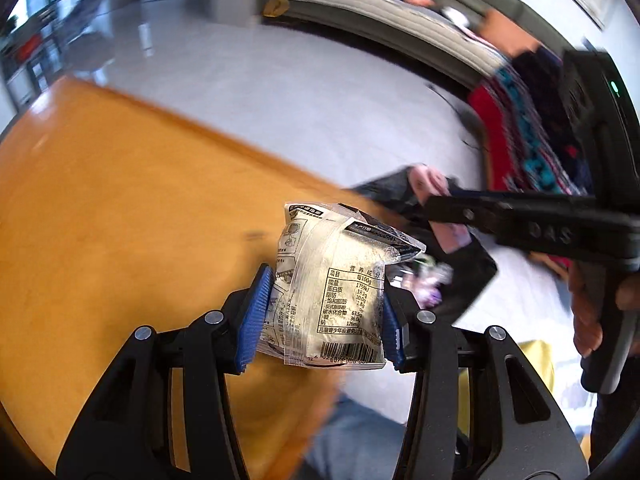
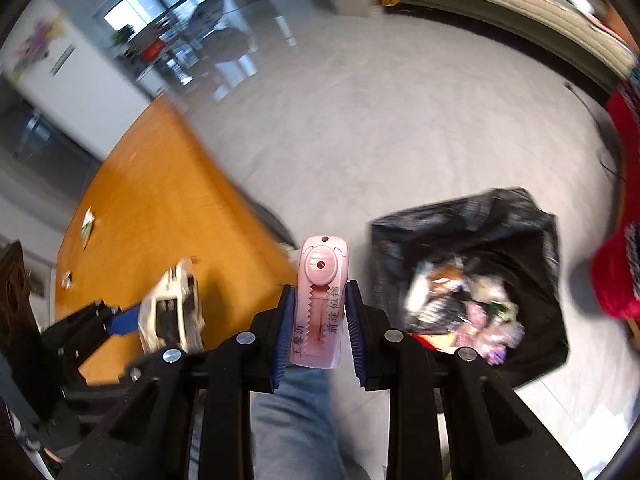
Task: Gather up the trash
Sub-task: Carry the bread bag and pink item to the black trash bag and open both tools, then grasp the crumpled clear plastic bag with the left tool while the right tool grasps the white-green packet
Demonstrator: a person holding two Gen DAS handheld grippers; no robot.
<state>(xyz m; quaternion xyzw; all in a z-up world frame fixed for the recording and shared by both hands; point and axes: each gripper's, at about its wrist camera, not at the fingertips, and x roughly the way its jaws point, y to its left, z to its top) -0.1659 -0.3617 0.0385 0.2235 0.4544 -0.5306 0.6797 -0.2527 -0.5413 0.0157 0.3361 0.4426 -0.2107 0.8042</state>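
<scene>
Right wrist view, right gripper (image 2: 318,320) jaws clamping pink tape dispenser (image 2: 320,300), left gripper (image 1: 324,312) jaws clamping snack packet (image 1: 336,280), bin bag (image 2: 480,280) nearby

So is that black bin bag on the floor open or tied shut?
Open: the black bin bag gapes wide, with a heap of wrappers visible inside.

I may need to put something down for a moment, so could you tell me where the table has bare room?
The orange table is mostly bare through its middle and along the floor-side edge. Two small scraps lie near its far left rim. The black trash bag on the floor is crowded with wrappers.
</scene>
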